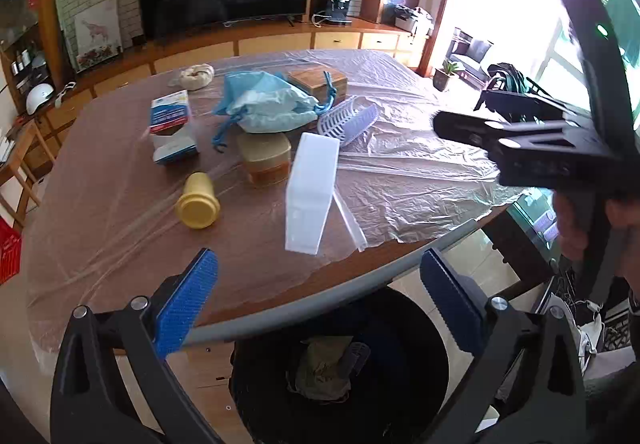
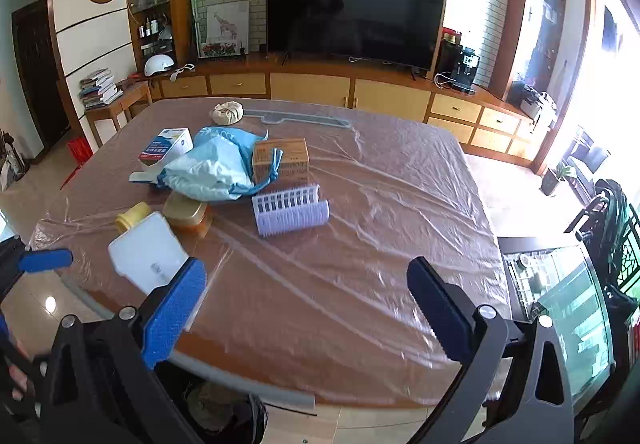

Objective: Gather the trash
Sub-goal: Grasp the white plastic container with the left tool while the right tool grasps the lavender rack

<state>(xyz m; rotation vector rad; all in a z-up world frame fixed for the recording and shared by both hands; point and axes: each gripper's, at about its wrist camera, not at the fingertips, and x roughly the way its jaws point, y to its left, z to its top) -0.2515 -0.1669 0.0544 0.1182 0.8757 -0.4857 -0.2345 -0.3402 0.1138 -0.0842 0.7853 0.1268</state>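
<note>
Trash lies on the plastic-covered table [image 1: 400,172]: a white box [image 1: 312,192], a yellow cup [image 1: 198,202] on its side, an amber lidded container [image 1: 264,158], a blue-white bag [image 1: 268,104], a blue-white carton [image 1: 172,124], a brown box [image 1: 320,82], a lilac comb-like piece [image 1: 352,120] and a beige wad [image 1: 196,76]. A black bin [image 1: 340,368] with trash inside stands under the table's front edge. My left gripper [image 1: 320,304] is open and empty above the bin. My right gripper [image 2: 308,308] is open and empty over the table's front; its body shows in the left wrist view [image 1: 540,140].
A grey strip [image 2: 296,118] lies at the table's far side. A TV [image 2: 352,12] stands on a long wooden cabinet [image 2: 312,88] behind. A glass-topped stand [image 2: 560,284] is at the right. A red stool [image 2: 80,150] stands at the left.
</note>
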